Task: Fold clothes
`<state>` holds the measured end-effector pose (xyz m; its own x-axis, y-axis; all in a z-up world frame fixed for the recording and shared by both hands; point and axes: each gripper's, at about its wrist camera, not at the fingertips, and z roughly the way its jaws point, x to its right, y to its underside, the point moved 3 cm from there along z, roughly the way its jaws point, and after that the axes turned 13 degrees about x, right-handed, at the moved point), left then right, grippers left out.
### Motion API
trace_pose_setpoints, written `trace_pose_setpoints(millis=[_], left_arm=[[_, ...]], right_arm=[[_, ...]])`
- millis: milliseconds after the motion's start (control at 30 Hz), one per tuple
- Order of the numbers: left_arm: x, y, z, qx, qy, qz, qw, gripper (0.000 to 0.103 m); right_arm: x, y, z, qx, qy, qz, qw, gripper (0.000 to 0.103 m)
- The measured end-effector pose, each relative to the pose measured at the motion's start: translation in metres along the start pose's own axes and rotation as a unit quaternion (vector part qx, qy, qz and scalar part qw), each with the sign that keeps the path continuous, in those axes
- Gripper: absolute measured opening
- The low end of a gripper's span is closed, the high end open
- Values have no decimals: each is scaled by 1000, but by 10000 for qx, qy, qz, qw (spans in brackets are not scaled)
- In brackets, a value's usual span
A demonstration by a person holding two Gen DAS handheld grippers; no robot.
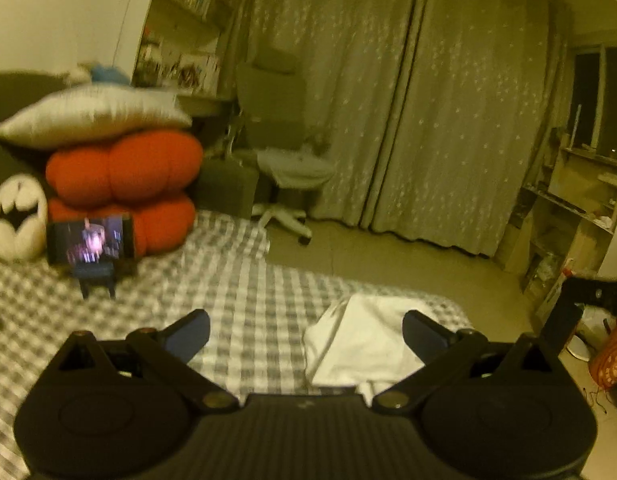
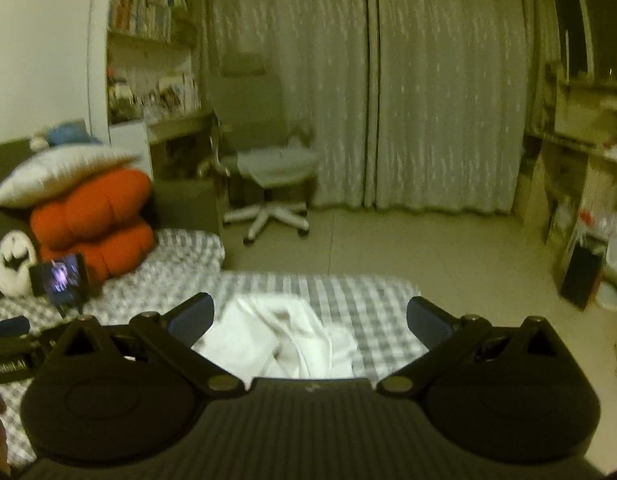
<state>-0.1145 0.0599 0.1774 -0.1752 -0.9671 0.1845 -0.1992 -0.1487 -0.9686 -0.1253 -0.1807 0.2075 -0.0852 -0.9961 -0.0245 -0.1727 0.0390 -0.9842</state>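
A crumpled white garment [image 1: 364, 344] lies on the grey-and-white checked bed sheet [image 1: 248, 288] near the bed's far edge. My left gripper [image 1: 306, 330] is open and empty, above the sheet, with the garment under its right finger. In the right wrist view the same garment [image 2: 280, 340] lies bunched between the fingers of my right gripper [image 2: 310, 316], which is open, empty and held above it. The right gripper's black body [image 1: 580, 308] shows at the right edge of the left wrist view.
Red cushions [image 1: 124, 184] with a white pillow [image 1: 92, 114] on top are stacked at the bed's head, beside a phone on a stand [image 1: 92, 240]. An office chair [image 2: 264, 184], curtains [image 2: 368, 100] and shelves [image 2: 580, 140] stand beyond the floor [image 2: 408, 248].
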Motion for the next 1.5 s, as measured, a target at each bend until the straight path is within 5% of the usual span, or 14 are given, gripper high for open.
trace_pose_setpoints(millis=[233,667,900,1200,1500], left_arm=[[3,-31,-30,289,-81,134,9995,102],[27,-2,-16,-584,10,267,9979,102],[53,35,33,-1224,130,334,9918,102],[60,83,131,-2129,-413,260,9759,102],[44,114,183,-2422,-672,390,9671,102]], right_arm=[[-18,-35,-26,315,-420,-168,9985,103],[3,0,-13,-220,-420,71,9989,103],[34,31,21,-534,-461,329,9970,103],[51,91,114,-1468,-607,283,9869,103],[43,114,177,-1956,-1019,-245,9751,103]])
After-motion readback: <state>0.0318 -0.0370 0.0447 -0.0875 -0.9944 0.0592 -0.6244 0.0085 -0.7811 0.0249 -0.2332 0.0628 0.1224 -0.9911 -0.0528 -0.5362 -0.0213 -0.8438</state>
